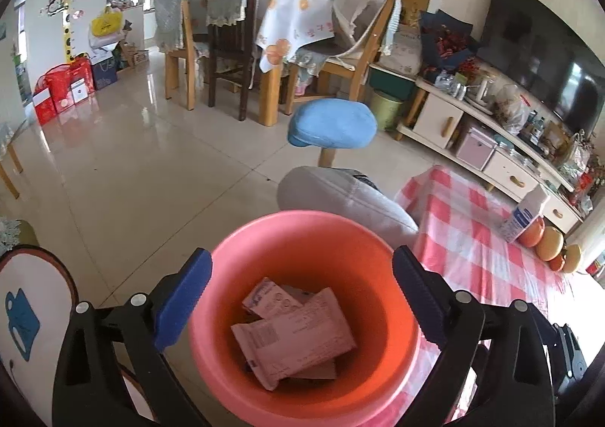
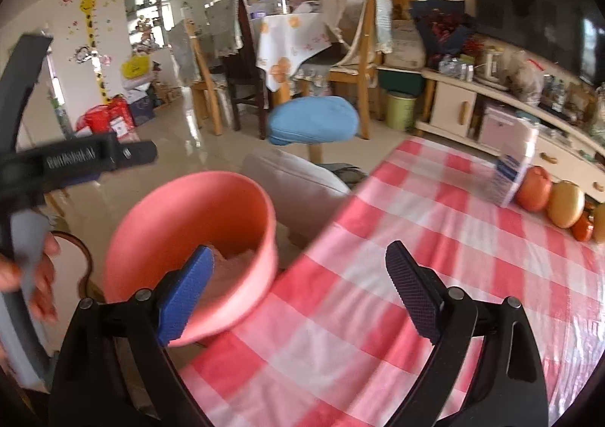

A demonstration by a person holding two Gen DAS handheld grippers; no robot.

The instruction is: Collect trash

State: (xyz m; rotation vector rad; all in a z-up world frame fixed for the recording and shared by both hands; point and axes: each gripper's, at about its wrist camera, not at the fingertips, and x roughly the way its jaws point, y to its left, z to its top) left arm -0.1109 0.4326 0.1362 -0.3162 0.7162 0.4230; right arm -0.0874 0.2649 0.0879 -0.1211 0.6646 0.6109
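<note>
A pink plastic bucket (image 1: 302,245) sits between the fingers of my left gripper (image 1: 300,291), which is shut on its sides and holds it beside the table edge. Inside lie several pale wrappers (image 1: 295,336). In the right wrist view the bucket (image 2: 181,222) hangs left of the red-and-white checked tablecloth (image 2: 416,256), with the left gripper's body (image 2: 75,158) and a hand above it. My right gripper (image 2: 298,291) is open and empty over the table's near edge, its left finger (image 2: 185,298) in front of the bucket.
A blue-and-white carton (image 2: 510,170) and several orange fruits (image 2: 556,200) stand at the table's far right. A blue stool (image 2: 314,120), a grey cushion (image 2: 295,177), dining chairs and a TV cabinet (image 2: 491,113) lie beyond. Tiled floor is to the left.
</note>
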